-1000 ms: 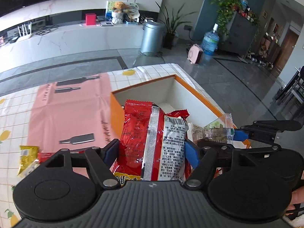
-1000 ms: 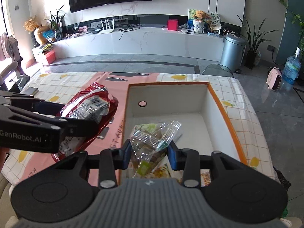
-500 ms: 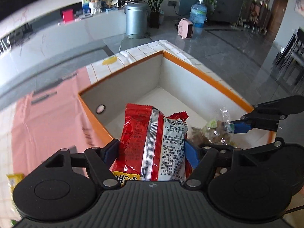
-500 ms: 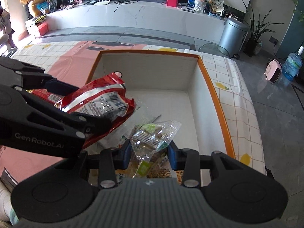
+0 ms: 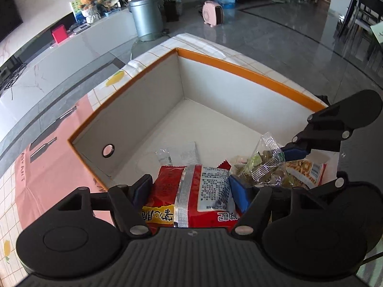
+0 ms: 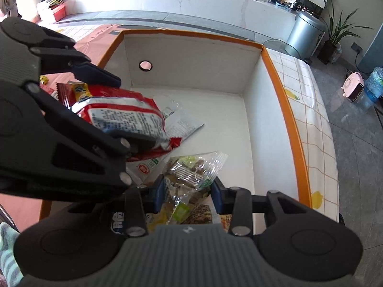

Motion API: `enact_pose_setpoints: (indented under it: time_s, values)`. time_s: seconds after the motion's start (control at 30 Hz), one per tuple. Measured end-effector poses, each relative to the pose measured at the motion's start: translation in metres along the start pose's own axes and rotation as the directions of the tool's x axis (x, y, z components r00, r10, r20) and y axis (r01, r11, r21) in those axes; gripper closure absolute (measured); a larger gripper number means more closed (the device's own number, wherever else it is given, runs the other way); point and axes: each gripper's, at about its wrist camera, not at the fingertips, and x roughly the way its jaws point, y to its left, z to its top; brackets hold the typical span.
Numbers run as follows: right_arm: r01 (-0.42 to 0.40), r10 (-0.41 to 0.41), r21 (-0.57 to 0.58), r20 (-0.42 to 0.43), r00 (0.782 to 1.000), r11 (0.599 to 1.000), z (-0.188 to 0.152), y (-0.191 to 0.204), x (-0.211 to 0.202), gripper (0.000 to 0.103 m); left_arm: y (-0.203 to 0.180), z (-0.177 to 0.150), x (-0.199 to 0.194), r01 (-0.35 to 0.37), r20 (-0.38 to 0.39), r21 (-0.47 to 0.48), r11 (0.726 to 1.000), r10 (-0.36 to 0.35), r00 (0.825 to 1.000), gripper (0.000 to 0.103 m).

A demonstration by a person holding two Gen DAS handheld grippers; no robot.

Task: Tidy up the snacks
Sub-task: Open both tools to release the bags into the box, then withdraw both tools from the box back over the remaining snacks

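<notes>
A white box with an orange rim (image 5: 239, 67) fills both views. Inside it, my left gripper (image 5: 190, 187) holds a red snack packet (image 5: 167, 191) low over the floor; its jaws are closing with the packet between the pads. Beside it on the right, my right gripper (image 6: 188, 192) is shut on a clear packet of mixed snacks (image 6: 191, 169). In the right wrist view the red packet (image 6: 124, 114) hangs left of the clear one. A white packet (image 5: 184, 154) and several other snacks lie on the box floor below both.
The box (image 6: 275, 76) stands on a checked tablecloth, with a pink mat (image 5: 47, 167) to its left. Loose snack packets (image 6: 47, 88) lie outside its left wall. Past the far table edge are a grey bin (image 5: 147, 15) and the floor.
Both grippers have come down from above the rim into the box with their packets. The left one has moved right over the box and rolled; the packets now hang close above the snacks inside.
</notes>
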Motion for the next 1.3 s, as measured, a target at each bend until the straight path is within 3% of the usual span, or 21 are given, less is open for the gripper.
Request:
enact_pose_setpoints:
  time_s: [0.5, 0.73, 0.97, 1.13, 1.3]
  values:
    - [0.007, -0.007, 0.005, -0.022, 1.000, 1.000, 0.001, 0.001, -0.001, 0.064, -0.003, 0.003, -0.002, 0.001, -0.017, 0.008, 1.000, 0.000, 1.000, 0.018]
    - [0.050, -0.050, -0.006, 0.003, 0.999, 0.999, 0.002, 0.002, -0.016, 0.046, 0.000, 0.003, -0.019, -0.012, 0.023, -0.011, 1.000, 0.012, 1.000, 0.015]
    - [0.090, -0.089, -0.020, 0.021, 0.996, 0.996, 0.002, 0.009, -0.034, 0.035, 0.002, -0.002, -0.040, -0.026, 0.055, -0.032, 0.999, 0.027, 0.998, 0.015]
    - [0.098, -0.097, -0.003, 0.049, 0.994, 0.995, -0.002, 0.016, -0.052, 0.034, 0.010, -0.013, -0.059, -0.038, 0.086, -0.099, 0.994, 0.047, 0.995, 0.015]
    - [0.021, -0.024, 0.031, 0.101, 0.995, 0.999, -0.011, 0.032, -0.074, 0.040, 0.023, -0.035, -0.077, -0.075, 0.104, -0.176, 0.982, 0.094, 0.990, 0.015]
